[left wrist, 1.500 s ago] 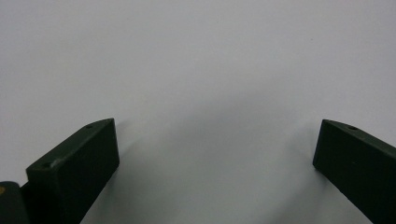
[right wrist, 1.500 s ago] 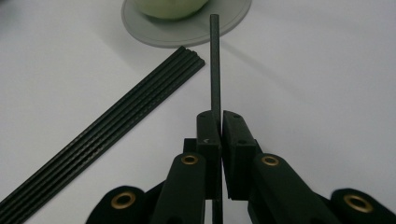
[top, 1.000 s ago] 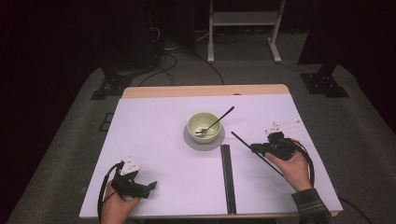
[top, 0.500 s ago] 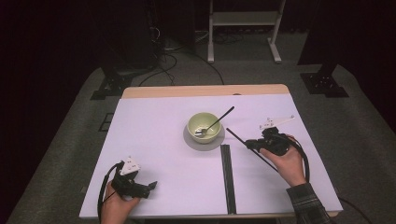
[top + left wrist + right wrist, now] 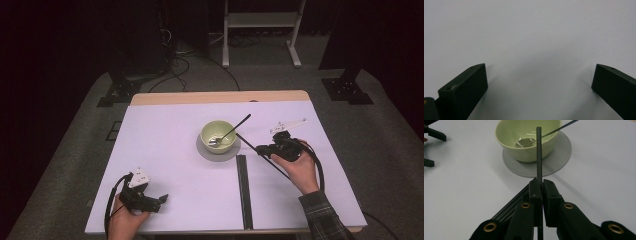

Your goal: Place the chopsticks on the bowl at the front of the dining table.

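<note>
- Sitting on a grey coaster (image 5: 218, 150), the green bowl (image 5: 218, 136) holds a metal spoon (image 5: 525, 142), its handle leaning out over the rim.
- Just right of the bowl, the right gripper (image 5: 539, 185) is clamped on a thin black stick (image 5: 538, 152) whose tip reaches the bowl's side.
- A black strip (image 5: 243, 190) lies on the table (image 5: 165, 150) below the bowl.
- Well away at the bowl's lower left, the left gripper (image 5: 159, 201) rests with its jaws wide apart and nothing between them.

A darkened recording lab: a white-covered counter (image 5: 165, 150) stands on grey carpet (image 5: 75, 145), with black curtains, loose cables (image 5: 182, 70) and stand legs (image 5: 260, 30) behind.
</note>
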`<action>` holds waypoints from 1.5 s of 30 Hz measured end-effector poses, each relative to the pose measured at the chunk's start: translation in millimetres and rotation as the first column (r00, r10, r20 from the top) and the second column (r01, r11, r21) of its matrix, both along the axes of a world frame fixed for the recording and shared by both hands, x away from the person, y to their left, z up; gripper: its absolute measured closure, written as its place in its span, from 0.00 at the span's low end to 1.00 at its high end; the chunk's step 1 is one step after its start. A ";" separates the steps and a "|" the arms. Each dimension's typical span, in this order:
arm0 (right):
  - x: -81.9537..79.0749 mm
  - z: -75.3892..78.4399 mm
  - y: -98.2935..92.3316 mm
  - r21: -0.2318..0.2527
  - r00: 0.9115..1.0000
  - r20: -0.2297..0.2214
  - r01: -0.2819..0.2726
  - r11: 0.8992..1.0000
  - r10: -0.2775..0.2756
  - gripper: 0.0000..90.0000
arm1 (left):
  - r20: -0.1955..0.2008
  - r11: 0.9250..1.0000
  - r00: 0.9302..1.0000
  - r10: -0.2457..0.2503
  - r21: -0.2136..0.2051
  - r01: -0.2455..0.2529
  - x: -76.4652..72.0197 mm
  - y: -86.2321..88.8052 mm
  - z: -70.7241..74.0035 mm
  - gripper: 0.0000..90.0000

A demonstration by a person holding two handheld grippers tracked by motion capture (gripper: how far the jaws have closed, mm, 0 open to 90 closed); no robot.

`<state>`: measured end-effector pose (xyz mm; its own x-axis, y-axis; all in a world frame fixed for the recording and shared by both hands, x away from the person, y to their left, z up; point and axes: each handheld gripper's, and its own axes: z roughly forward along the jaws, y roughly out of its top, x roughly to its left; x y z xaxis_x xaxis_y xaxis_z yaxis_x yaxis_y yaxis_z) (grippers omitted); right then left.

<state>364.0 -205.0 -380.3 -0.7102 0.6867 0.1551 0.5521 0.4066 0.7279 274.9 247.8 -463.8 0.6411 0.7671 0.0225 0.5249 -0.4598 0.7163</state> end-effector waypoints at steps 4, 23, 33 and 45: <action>3.4 2.0 5.1 0.004 1.000 -0.001 -0.005 1.000 0.005 0.96 | 0.000 1.000 1.000 0.000 0.000 0.000 0.0 0.0 0.0 0.00; 21.3 11.8 24.4 0.022 1.000 0.004 -0.015 1.000 0.015 0.96 | 0.000 1.000 1.000 0.001 -0.001 -0.001 0.0 -0.1 -0.1 0.00; 32.6 14.9 36.4 0.030 1.000 0.001 -0.020 0.999 0.020 0.96 | 0.002 1.000 1.000 -0.001 0.002 0.001 0.2 0.2 0.0 0.00; 46.7 16.0 50.4 0.041 1.000 -0.004 -0.026 0.999 0.026 0.96 | 0.002 1.000 1.000 -0.001 0.002 0.001 0.2 0.2 0.0 0.00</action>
<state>410.6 -154.6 -364.3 -0.7269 0.6609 0.1864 0.5453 0.3906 0.7417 275.0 248.0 -463.8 0.6418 0.7664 0.0253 0.5230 -0.4616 0.7165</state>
